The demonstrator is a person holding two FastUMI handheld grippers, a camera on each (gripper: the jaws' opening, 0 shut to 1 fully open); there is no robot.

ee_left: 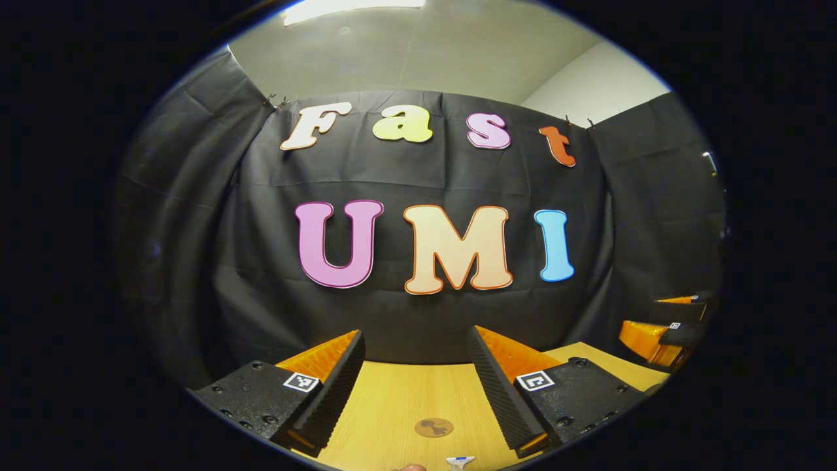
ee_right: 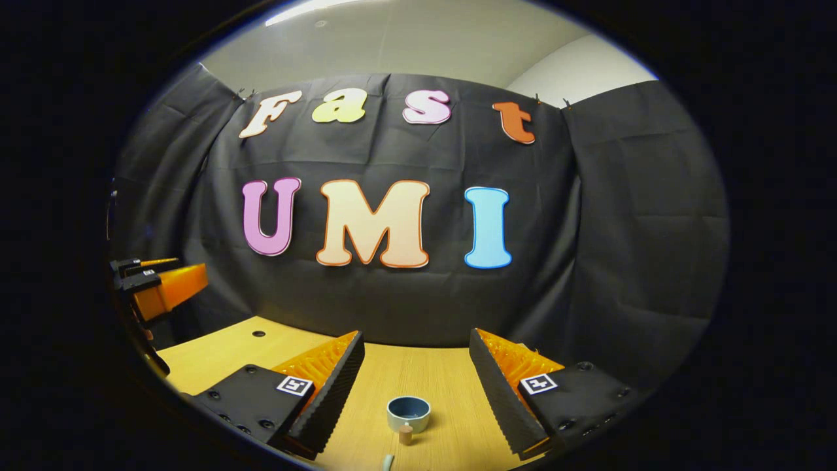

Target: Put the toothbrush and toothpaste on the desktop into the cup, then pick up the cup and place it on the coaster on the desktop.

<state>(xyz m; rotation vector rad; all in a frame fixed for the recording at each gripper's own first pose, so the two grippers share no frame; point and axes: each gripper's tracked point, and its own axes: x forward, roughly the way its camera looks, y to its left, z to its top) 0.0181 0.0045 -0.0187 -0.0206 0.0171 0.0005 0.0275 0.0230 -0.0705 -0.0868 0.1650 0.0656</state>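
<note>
In the left gripper view my left gripper [ee_left: 416, 337] is open above the wooden desktop [ee_left: 392, 399], with nothing between its fingers. A round brown coaster [ee_left: 433, 428] lies on the wood between them, nearer the camera. A white and blue tip [ee_left: 460, 462], perhaps the toothpaste, pokes in at the bottom edge. In the right gripper view my right gripper [ee_right: 416, 335] is open too. A blue-grey cup [ee_right: 409, 412] stands upright on the desktop between its fingers. Just in front of the cup sits a small brown piece [ee_right: 406, 434], and a pale end [ee_right: 388, 462] shows at the bottom edge.
The black cloth wall closes the desk's far side in both views. The right gripper [ee_left: 667, 333] shows at the far right of the left gripper view. The left gripper [ee_right: 160, 288] shows at the far left of the right gripper view. A small hole [ee_right: 258, 333] marks the desktop.
</note>
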